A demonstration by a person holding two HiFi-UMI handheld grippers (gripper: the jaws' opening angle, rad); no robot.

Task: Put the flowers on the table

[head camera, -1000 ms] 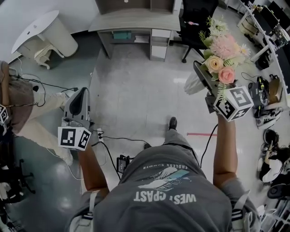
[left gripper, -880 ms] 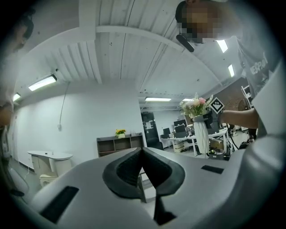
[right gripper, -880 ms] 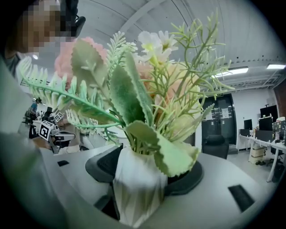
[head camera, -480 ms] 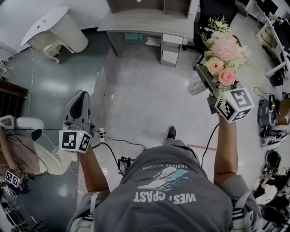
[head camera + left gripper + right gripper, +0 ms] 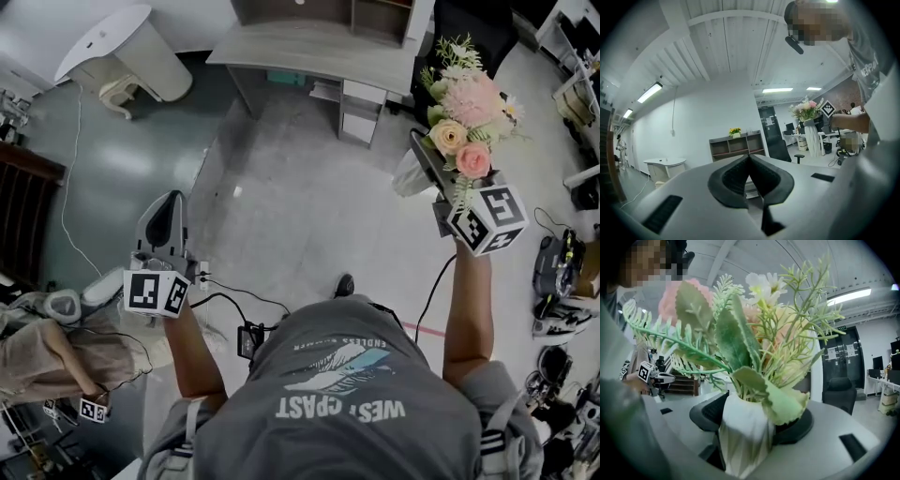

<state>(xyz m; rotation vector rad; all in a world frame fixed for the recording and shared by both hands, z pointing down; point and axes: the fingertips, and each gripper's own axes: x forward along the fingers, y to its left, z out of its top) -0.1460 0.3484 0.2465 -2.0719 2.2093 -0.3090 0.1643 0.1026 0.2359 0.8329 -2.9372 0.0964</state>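
Right gripper [image 5: 424, 161] pinches the white vase [image 5: 406, 178], flowers [image 5: 466, 103] high over the floor [image 5: 300, 206]. Left gripper [image 5: 167, 208] has its jaws pressed together, empty. Grey desk [image 5: 309, 47] ahead, black office chair [image 5: 469, 23] beside it, cable [image 5: 234, 295] underfoot.

Head view steeply down over the person [image 5: 347, 394], gripper views level, close behind their fingers [image 5: 731, 180], flowers [image 5: 466, 108] in all three.

In the head view the flowers [image 5: 466, 117] and right tool [image 5: 431, 159] hide most of the vase [image 5: 404, 178]. In the right gripper view its foot runs off the lower edge. The worktop [image 5: 309, 52] is cut by the top edge.
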